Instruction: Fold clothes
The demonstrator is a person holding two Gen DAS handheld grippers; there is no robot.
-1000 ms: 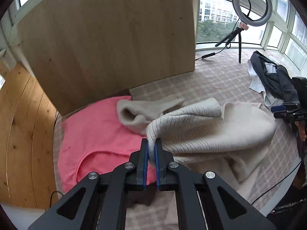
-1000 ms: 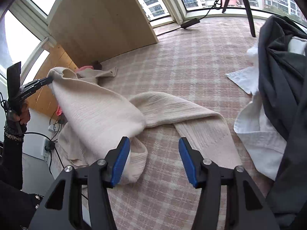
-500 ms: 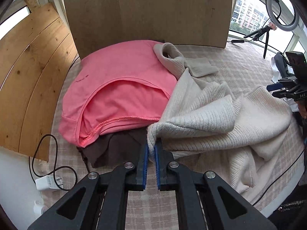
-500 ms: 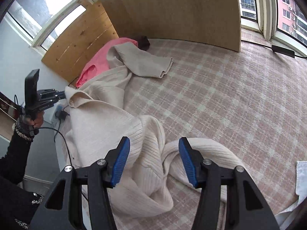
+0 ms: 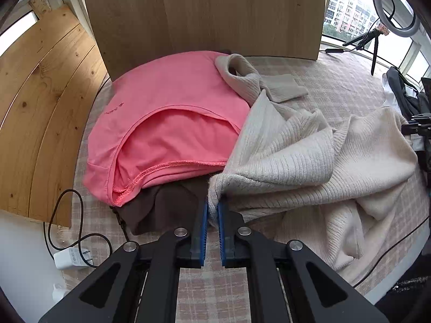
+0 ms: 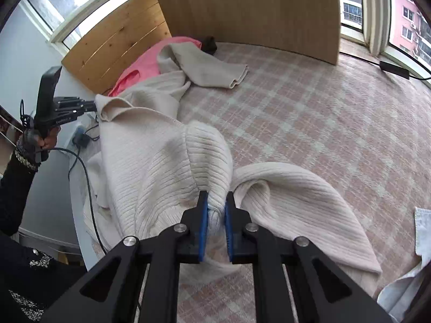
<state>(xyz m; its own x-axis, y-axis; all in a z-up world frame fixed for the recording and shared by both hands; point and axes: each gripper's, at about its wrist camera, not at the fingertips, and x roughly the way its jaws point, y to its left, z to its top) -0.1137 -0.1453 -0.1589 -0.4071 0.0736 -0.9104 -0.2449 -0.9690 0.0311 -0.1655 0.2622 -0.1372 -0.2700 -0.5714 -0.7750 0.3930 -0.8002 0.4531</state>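
A cream ribbed sweater lies rumpled on the plaid bed cover. My left gripper is shut on one corner of its hem, low beside the pink garment. In the right wrist view the same sweater stretches from the left gripper, held by a person's hand, to my right gripper. The right jaws are closing, and their blue pads press a bunched fold of the knit. One sleeve lies flat toward the headboard.
A folded pink garment rests on a brown one at the left. A wooden board stands behind. A charger with its cable lies near the bed edge. Dark and white clothes and a ring light are at the right.
The left gripper came down with the sweater corner to beside the pink stack. The right gripper swung over to the sweater and its jaws went from wide open to pinching a fold.
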